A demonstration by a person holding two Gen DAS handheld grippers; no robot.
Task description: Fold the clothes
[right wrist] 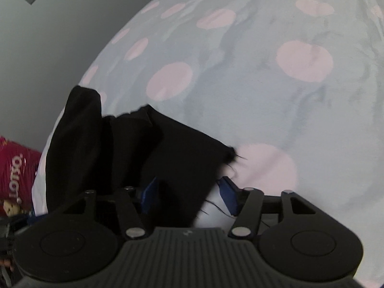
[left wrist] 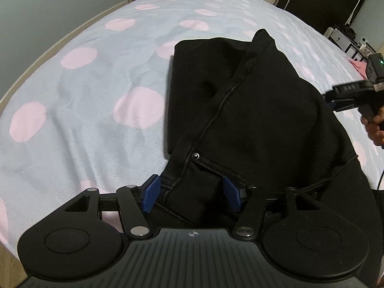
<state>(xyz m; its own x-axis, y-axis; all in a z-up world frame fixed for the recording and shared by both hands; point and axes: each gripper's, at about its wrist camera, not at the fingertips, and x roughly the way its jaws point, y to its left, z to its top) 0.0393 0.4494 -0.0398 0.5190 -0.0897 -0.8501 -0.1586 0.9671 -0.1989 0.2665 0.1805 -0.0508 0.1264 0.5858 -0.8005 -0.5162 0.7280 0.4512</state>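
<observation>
A black garment [left wrist: 252, 108] with a drawstring and a metal eyelet [left wrist: 196, 156] lies bunched on the bed. My left gripper [left wrist: 191, 195] is open, its blue pads [left wrist: 151, 194] standing wide on either side of the garment's near hem. In the right wrist view, my right gripper [right wrist: 189, 196] is also open. A frayed corner of the black garment [right wrist: 144, 148] lies between its blue pads [right wrist: 229, 195] and covers part of the left one. The left wrist view shows the right gripper [left wrist: 345, 96], held by a hand [left wrist: 375, 127], at the garment's right edge.
The bed sheet [left wrist: 84, 120] is light blue with pink dots and wrinkled; its pale edge [left wrist: 48, 55] runs along a wall on the left. A dark wardrobe [left wrist: 324, 0] and shelves [left wrist: 345, 40] stand beyond the far right. Red printed fabric [right wrist: 16, 168] shows at the left.
</observation>
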